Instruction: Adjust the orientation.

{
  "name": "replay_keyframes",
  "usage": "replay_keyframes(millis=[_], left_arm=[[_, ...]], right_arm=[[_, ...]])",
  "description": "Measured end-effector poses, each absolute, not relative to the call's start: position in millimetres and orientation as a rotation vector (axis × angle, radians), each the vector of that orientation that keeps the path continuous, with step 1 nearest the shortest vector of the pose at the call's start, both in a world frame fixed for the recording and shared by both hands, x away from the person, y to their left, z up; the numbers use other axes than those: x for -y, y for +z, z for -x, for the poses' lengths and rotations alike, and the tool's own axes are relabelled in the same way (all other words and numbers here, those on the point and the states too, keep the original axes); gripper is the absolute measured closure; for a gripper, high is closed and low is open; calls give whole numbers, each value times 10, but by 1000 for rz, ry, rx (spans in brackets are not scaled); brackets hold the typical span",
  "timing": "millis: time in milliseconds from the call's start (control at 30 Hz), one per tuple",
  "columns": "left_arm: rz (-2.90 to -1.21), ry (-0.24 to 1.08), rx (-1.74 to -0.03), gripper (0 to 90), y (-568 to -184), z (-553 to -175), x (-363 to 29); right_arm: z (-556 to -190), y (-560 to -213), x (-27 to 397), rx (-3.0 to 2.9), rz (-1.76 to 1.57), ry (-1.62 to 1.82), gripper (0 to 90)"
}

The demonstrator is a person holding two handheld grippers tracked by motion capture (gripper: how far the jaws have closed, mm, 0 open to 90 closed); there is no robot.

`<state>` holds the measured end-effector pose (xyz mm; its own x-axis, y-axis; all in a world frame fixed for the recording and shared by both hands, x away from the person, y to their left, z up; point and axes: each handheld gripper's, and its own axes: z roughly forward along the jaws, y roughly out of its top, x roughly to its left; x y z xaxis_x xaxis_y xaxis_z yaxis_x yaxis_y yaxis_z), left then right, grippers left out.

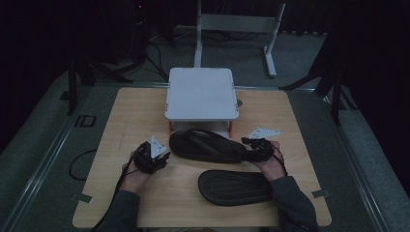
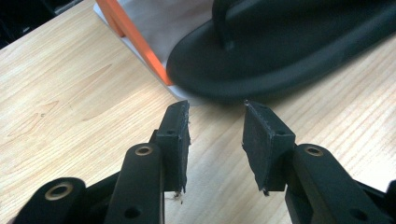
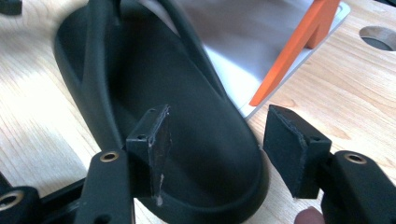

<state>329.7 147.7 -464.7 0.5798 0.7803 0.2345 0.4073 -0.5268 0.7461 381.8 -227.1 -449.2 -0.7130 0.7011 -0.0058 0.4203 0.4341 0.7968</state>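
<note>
Black flip-flop (image 1: 205, 145) lies on the wooden bench (image 1: 135, 121) by the white stand (image 1: 201, 94), between both tools. Left gripper view: left tool (image 2: 215, 140) spread, empty, toe just ahead. Right gripper view: right tool (image 3: 224, 154) spread astride the heel's edge, not pinching.

Left gripper (image 1: 162, 155) held low, jaws apart; right gripper (image 1: 247, 145) likewise gaping (forearms angled inward)

Open tabletop (image 1: 121, 125) left of the white stand (image 1: 201, 94); two black sandals (image 1: 205, 145) crowding the right half
</note>
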Motion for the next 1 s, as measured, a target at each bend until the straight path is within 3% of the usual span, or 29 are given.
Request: replay_keyframes(millis=[367,1000], left_arm=[[-2077,721,-891,506,-4522,-3072,-1450],[-2078,714,-745,445,-4368,-2671,-1171]], right_arm=[[-3532,-4428,2533,-2365,-936,1110,409],[-3091,-4519,2889,-2339,-1001,1082,396]])
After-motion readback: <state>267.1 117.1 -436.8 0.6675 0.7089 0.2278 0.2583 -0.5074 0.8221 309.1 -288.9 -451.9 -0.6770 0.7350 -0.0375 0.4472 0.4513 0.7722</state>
